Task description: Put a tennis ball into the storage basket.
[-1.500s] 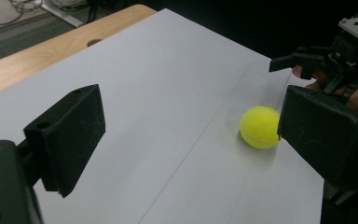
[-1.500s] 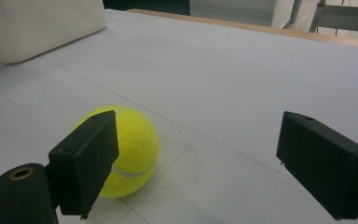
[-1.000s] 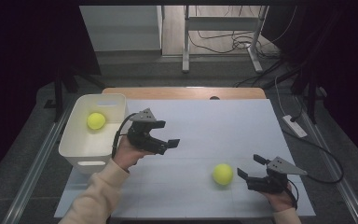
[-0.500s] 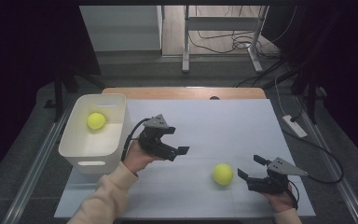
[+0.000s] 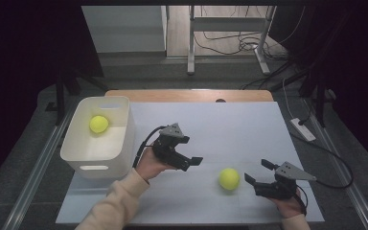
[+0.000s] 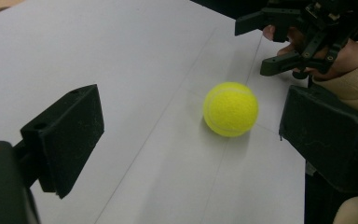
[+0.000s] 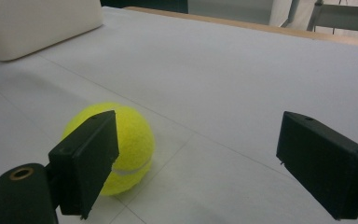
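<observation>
Reaching for the loose tennis ball [image 5: 229,178] looks like the step in hand, so here's how I'd go about it: the ball sits on the white table sheet [image 5: 230,129] between the two tongs, just ahead of the right gripper [image 5: 258,173] and a bit further out in front of the left gripper [image 5: 191,162]. Both sets of tongs are spread wide with nothing between them, and the left jaws have just been opening a touch more. In the left gripper view the ball [image 6: 230,109] lies ahead and off toward the far jaw, not centred, so if the left one is doing the pick I'd slide it sideways first until the ball sits mid-gap, then come down low so the pads meet it at its widest part. Grabbing high on a fuzzy round thing just squirts it away, I reckon. In the right gripper view the ball [image 7: 121,144] is partly hidden behind the near jaw, so that side would need to shift over too. I'd also keep the right gripper out of the left one's path. Presumably it ends up in the white bin [image 5: 100,160] beyond the left gripper, where another ball [image 5: 98,124] already lies
</observation>
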A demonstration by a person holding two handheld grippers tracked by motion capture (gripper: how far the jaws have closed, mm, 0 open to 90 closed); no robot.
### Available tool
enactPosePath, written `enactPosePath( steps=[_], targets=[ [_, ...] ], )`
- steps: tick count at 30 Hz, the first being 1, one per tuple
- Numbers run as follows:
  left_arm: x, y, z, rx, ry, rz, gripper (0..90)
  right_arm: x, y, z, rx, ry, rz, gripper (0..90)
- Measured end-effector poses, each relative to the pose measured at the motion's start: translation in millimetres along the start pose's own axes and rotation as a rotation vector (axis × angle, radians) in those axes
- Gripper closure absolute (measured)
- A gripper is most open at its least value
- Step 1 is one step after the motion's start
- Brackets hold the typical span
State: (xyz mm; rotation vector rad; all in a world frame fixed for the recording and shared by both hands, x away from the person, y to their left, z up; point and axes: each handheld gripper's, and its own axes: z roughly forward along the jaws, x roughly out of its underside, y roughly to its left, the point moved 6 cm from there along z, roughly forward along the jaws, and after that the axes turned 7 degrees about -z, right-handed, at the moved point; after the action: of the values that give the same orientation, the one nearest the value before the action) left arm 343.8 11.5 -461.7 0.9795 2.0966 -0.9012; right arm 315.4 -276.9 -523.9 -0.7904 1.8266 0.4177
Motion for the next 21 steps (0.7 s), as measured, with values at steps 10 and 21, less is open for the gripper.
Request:
enactPosePath(
  steps=[10, 21],
  targets=[
    [1.2, -10.0, 12.3, 0.023, 0.026, 0.018, 6.7, -1.0, 0.0, 2.0, -0.001, 0.001, 0.001, 12.6],
    [5.0, -17.5, 31.8, 0.055, 0.063, 0.03, 5.6, -0.3, -0.3, 1.5, 0.0, 0.001, -0.003, 12.6]
  ],
)
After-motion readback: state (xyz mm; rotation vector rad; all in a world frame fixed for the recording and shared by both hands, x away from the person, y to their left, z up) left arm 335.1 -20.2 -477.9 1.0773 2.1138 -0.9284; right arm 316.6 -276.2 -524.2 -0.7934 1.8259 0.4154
